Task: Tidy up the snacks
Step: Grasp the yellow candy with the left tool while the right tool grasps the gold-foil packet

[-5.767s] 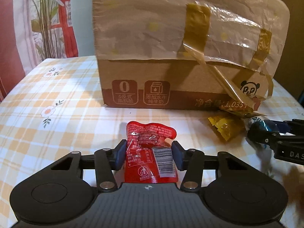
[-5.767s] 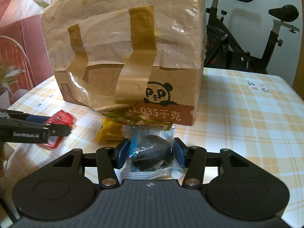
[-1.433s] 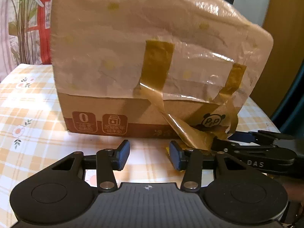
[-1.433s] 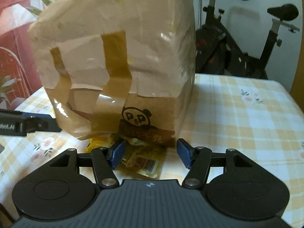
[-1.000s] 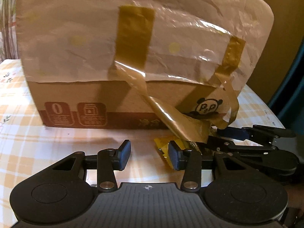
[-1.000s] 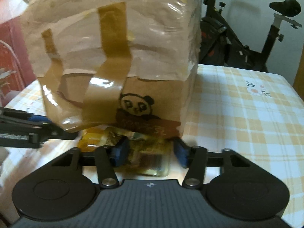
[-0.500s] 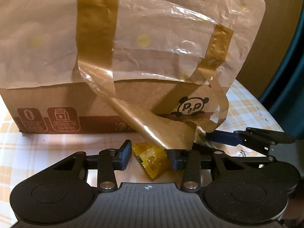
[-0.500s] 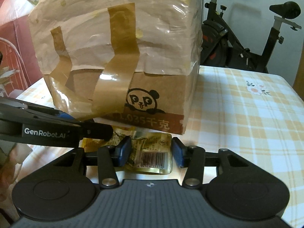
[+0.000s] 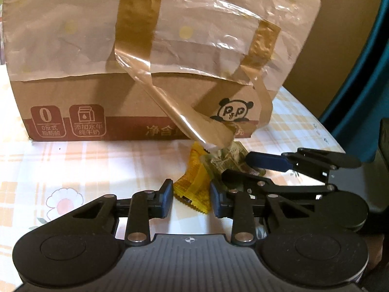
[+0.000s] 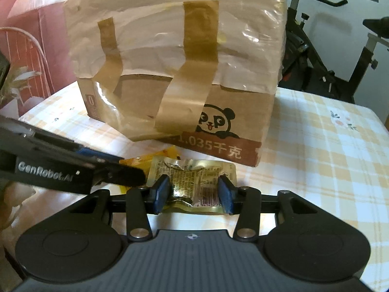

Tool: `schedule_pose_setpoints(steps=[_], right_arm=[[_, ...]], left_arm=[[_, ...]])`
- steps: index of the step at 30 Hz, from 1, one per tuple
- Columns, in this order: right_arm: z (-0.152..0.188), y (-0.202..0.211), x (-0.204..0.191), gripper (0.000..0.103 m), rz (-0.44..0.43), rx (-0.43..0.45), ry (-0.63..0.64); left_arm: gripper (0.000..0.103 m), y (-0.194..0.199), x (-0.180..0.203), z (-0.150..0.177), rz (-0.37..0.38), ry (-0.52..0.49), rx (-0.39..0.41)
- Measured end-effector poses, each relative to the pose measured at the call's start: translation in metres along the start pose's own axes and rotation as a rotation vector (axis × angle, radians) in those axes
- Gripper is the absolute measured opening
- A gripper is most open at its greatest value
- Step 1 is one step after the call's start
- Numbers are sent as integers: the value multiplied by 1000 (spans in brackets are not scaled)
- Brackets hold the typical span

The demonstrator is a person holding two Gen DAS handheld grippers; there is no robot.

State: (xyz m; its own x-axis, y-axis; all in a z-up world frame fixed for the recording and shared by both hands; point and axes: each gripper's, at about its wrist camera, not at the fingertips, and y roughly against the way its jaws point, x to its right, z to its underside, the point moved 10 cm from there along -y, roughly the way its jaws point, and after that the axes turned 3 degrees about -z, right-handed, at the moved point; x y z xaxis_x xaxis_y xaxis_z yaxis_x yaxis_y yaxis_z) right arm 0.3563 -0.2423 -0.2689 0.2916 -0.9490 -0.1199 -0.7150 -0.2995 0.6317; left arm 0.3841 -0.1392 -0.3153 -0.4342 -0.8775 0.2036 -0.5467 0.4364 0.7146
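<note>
Left wrist view: one taped cardboard box [image 9: 150, 73] stands on the checked table [image 9: 73, 165]. Two snack packets lie before its panda corner, a gold foil packet [image 10: 194, 180] and a yellow packet [image 9: 194, 189], touching. Both claws point downward toward the table. Left claw [image 9: 192, 200] has just been closing, narrow, pads against the yellow packet's sides. Right claw [image 10: 193, 192] stands half open, pads pressing the gold foil packet's creased edges; packet rests on the table.

I note two snack packets [image 10: 194, 177] side by side on the table [image 10: 328, 160], directly before the carton [image 10: 175, 73].
</note>
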Motion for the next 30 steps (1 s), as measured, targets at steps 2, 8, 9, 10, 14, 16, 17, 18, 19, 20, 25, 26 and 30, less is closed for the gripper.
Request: schedule_pose_setpoints(steps=[2,8,9,10,14,16,17,18,19,20,25,26,30], right_arm=[[1,1,0,47,1,3,-3],[6,10,12,47,41,17,-53],[6,11,15,47,53,20,-66],[6,13,18,47,64,25,-79],[7,19,28,47,57,49,-147],[7,21,33,46,58,55,-173],[7,22,34,46,58,57,-180],[6,22,34,46,58,58,-182],[6,22,34,46,58,59,-181],[5,22,33,46,58,60,-182],[6,25,39,45,46,78,-222],[6,25,41,45,49,86,-239],[4,32,49,46,56,130,-287]], left_arm=[[35,-1,2,1,-6,-13,1],[36,1,-3,-2,-61,-50,14],[36,3,-5,-5,-66,-53,17],[36,3,-5,-7,-68,-57,23],[37,2,-2,-19,-66,-93,52],[43,1,4,-24,-51,-118,60],[47,0,7,-26,-44,-133,61],[48,-1,11,-27,-39,-151,59],[50,-4,14,-28,-37,-170,52],[50,-8,16,-27,-38,-187,40],[48,-22,18,-19,-49,-229,6],[43,-22,17,-19,-56,-236,13],[38,-19,8,-18,-84,-203,23]])
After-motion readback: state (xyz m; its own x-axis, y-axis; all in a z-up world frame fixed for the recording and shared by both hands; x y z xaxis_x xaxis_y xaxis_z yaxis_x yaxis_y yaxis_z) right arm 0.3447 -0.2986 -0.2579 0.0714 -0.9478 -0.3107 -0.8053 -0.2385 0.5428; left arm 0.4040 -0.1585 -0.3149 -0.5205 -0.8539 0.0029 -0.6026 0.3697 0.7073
